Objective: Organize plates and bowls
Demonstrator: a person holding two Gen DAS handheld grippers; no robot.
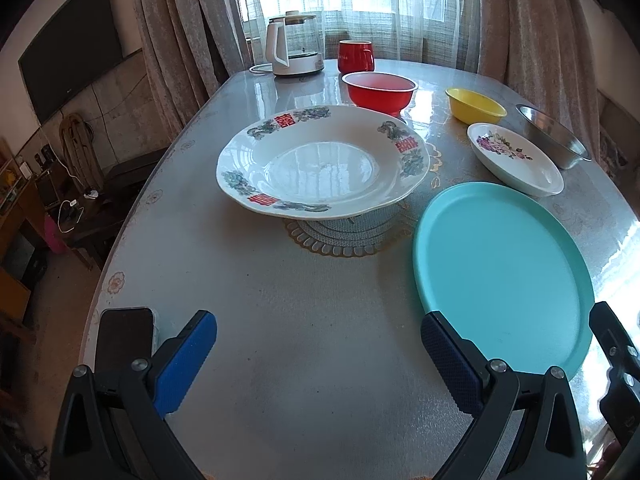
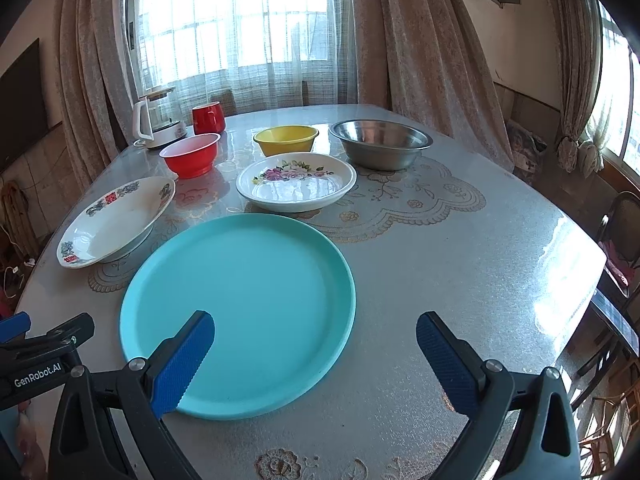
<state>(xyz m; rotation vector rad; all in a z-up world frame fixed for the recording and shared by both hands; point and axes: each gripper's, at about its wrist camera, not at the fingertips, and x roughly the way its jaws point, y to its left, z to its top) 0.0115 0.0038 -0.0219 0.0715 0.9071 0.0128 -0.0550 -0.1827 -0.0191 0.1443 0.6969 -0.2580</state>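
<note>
In the left wrist view, the left gripper (image 1: 318, 344) hovers above the near part of the table (image 1: 280, 320), its jaws spread wide with nothing between them. A big white plate (image 1: 322, 160) with red and green rim patterns sits at 12 o'clock from the jaws, resting on a lace doily. A teal plate (image 1: 504, 276) lies at 2 o'clock, its near edge just beside the right blue finger. Beyond it, at 1 o'clock, are a small flowered plate (image 1: 516, 158), a yellow bowl (image 1: 474, 106) and a steel bowl (image 1: 554, 136). A red bowl (image 1: 380, 92) stands behind the big white plate, with a red mug (image 1: 355, 56) and a kettle (image 1: 294, 44) at the far edge. A phone (image 1: 124, 340) lies at 9 o'clock, at the table edge.

In the right wrist view, the right gripper (image 2: 316, 344) also has its jaws wide apart and empty. The teal plate (image 2: 240, 308) fills the space at 11 o'clock, its near rim under the left blue finger. The flowered plate (image 2: 296, 182) is at 12 o'clock, with the yellow bowl (image 2: 286, 140) and steel bowl (image 2: 380, 144) behind it. The big white plate (image 2: 116, 220) and red bowl (image 2: 190, 156) lie at 10 and 11 o'clock.
</note>
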